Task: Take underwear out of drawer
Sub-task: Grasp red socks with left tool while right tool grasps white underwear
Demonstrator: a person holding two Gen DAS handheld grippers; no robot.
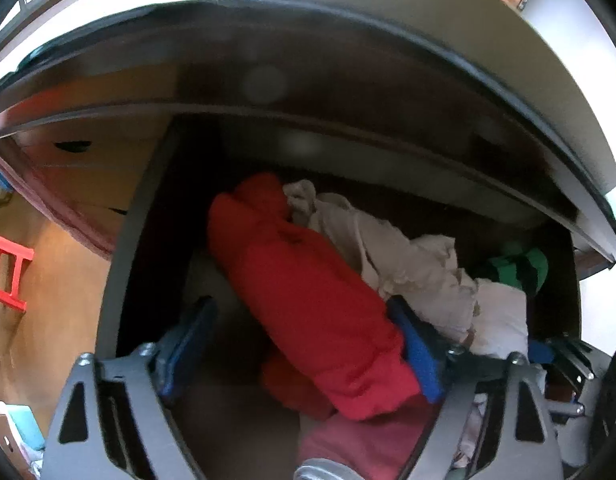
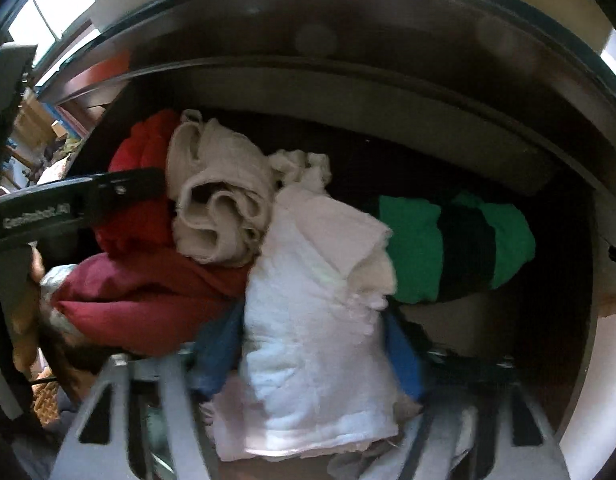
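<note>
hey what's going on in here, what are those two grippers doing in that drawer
A person is working both grippers into an open drawer packed with rolled clothes. The left gripper has its jaws spread around a red roll, one finger clear of it. The right gripper has its jaws on either side of a white roll, apparently gripping it. Nothing has left the drawer yet; a beige roll and a green striped roll lie untouched.

The lower end of the red garment (image 1: 308,300) ran out of sight behind the left gripper (image 1: 304,344) body, and the drawer (image 1: 120,264) floor beneath the pile was hidden. In the right wrist view the white garment (image 2: 311,340) was blurred and covered most of both blue pads (image 2: 405,364), so their grip on it could not be judged.
</note>
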